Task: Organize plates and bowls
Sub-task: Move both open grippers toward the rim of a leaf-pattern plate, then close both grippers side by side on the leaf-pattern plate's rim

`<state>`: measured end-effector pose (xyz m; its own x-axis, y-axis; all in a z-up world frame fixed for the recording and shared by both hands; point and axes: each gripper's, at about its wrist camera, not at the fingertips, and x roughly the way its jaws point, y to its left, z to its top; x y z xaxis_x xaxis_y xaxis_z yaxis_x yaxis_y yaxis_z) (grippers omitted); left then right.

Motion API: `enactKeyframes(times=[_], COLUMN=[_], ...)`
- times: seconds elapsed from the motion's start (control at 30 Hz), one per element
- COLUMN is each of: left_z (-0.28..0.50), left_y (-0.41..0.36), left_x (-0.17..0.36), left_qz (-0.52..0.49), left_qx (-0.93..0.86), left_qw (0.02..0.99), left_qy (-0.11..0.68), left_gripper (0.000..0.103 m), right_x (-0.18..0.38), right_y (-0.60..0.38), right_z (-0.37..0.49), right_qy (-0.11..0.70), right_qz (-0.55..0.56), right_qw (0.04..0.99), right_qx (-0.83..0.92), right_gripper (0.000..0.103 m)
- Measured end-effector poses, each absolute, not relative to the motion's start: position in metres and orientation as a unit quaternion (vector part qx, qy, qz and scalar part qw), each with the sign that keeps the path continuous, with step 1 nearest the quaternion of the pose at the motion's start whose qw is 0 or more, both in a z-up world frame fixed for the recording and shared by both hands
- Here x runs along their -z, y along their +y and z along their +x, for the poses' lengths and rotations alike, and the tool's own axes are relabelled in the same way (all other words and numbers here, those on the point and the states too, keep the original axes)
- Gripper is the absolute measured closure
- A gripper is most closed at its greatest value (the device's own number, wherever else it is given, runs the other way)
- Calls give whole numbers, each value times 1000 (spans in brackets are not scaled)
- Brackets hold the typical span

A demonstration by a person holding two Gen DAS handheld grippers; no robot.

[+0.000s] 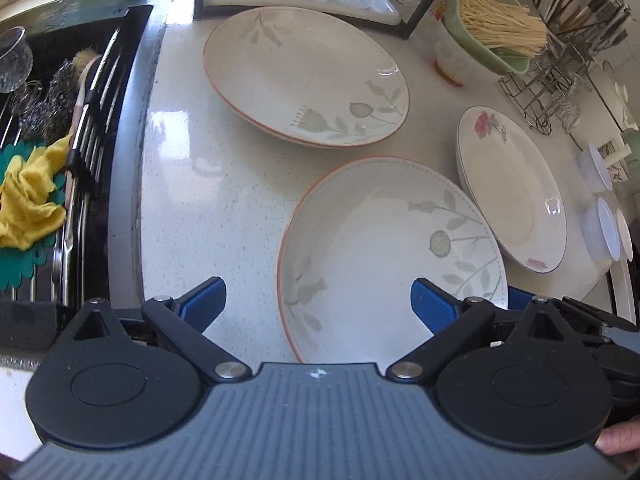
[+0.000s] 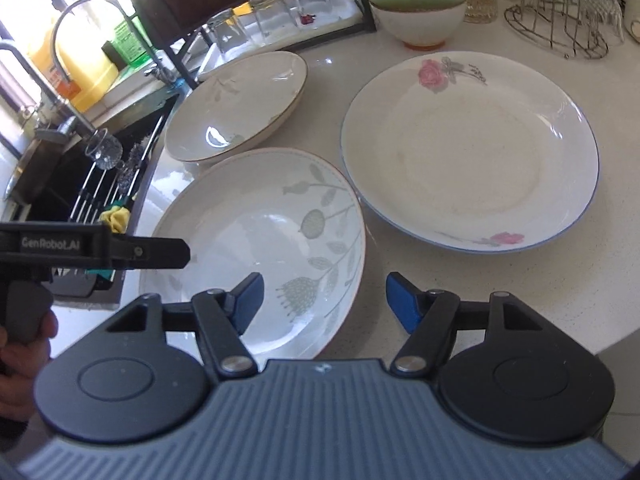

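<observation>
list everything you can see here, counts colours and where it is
leaf-pattern plates: 2, off-white with grey-green leaves and orange rim, one near the grippers, one farther back by the glass tray
rose plates: a stack, count unclear, white with pink roses and blue rim, right of the near leaf plate
green bowl: 1, holds pale yellow sticks, sits in a white bowl at the back
drinking glasses: several, clear, upside down on a white tray
wire rack: 1, metal, back right
yellow cloth: 1, on the sink rack at left
lidded tubs: 2, clear, far right edge
left gripper: black with blue pads, open, over the near leaf plate
right gripper: black with blue pads, open, astride that plate's rim
</observation>
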<state>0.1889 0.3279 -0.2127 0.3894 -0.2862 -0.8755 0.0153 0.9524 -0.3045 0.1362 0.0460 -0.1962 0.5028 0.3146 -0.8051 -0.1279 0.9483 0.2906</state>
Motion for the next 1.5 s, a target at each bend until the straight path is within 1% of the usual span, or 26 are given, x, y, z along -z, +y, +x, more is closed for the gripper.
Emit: enactKeyframes(times=[0.03,0.07,0.1,0.23,0.33,0.4,0.43,0.47,0.53,0.63,0.7,0.83,1.03,1.17,1.5], left_z=[191,192,193,196,200,201,202,203,204,207,210,215,216,209,209], left_y=[328,328,327,323,320,317,315,315,317,321,322,332,341,337,345], left_x=[214,216,217,220,219,220,221,223,226,227,227,230,232,224,198], left_qz=[-127,-128,-129,-135,-138,-132,-125,-122,-124,-126,-123,-155,-195,-171,-203], left_qx=[92,93,94,103,105,108,105,102,98,102,108,109,125,140,156], left_qw=[823,823,823,823,821,823,824,824,826,828,829,827,810,814,813], left_qy=[546,546,544,542,543,541,543,544,541,537,535,529,539,537,524], left_gripper=[5,7,8,16,23,30,37,41,46,50,51,57,57,57,57], right_x=[198,199,199,205,206,207,207,207,207,208,209,211,209,203,181], right_y=[46,47,48,48,47,46,47,46,45,41,40,40,36,33,24], right_z=[138,140,141,148,149,149,149,149,148,148,146,146,152,152,149], right_qy=[483,484,486,497,493,488,486,485,483,480,474,462,467,463,449], right_qz=[97,95,92,89,93,91,87,85,89,97,95,87,96,102,120], right_qw=[861,861,860,856,858,861,862,862,862,862,865,870,866,866,868], right_qx=[-125,-125,-126,-113,-112,-116,-119,-121,-124,-129,-133,-148,-153,-159,-174], right_gripper=[33,47,66,79,80,81,81,81,82,83,83,83,83,82,82])
